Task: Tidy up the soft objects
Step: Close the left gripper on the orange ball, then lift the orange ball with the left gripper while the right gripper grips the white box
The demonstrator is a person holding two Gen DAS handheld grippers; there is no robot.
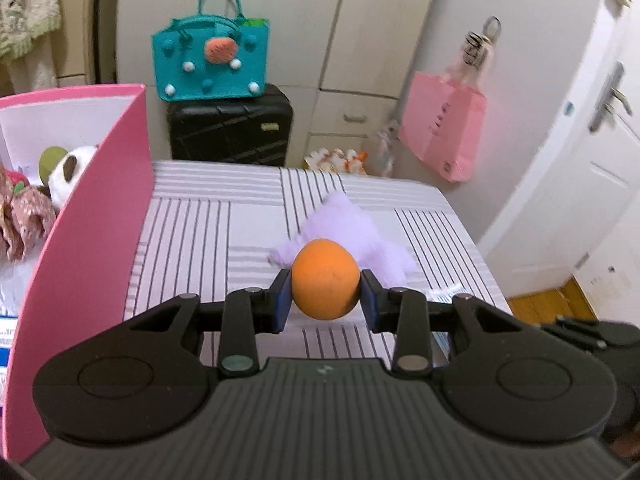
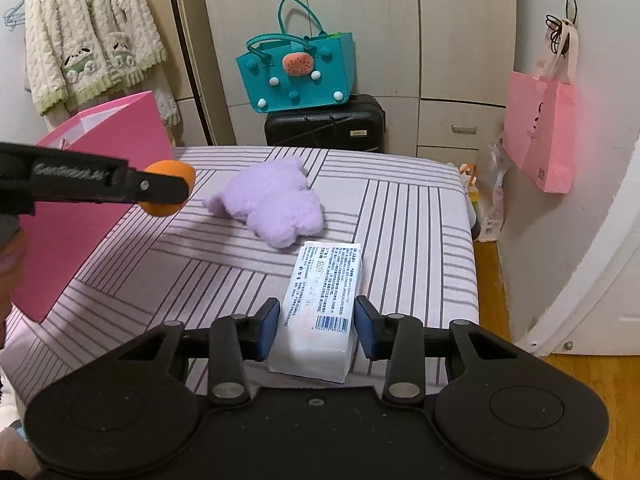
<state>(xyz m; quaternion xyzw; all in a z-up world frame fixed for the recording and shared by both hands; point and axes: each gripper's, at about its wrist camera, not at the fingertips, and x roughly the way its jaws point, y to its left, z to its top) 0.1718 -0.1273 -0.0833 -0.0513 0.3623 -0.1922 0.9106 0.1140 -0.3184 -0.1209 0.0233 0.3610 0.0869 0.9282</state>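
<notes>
Left gripper (image 1: 325,294) clamped on an orange ball (image 1: 325,279), pads pressing both sides, ball held up in the air above the striped bed (image 1: 192,232). Same ball (image 2: 170,193) seen from the right wrist, just beside the pink box (image 2: 100,184). Purple plush (image 2: 272,204) lying flat on the bed, near the middle, apart from the box. White tissue pack (image 2: 320,308) on the bed too, nearer than the plush. Right gripper (image 2: 316,330) straddling the pack's near end, jaws fairly narrow; pads close to the sides, can't tell if actually touching. Inside the box (image 1: 96,216): a panda plush (image 1: 68,174) and some other soft bits.
</notes>
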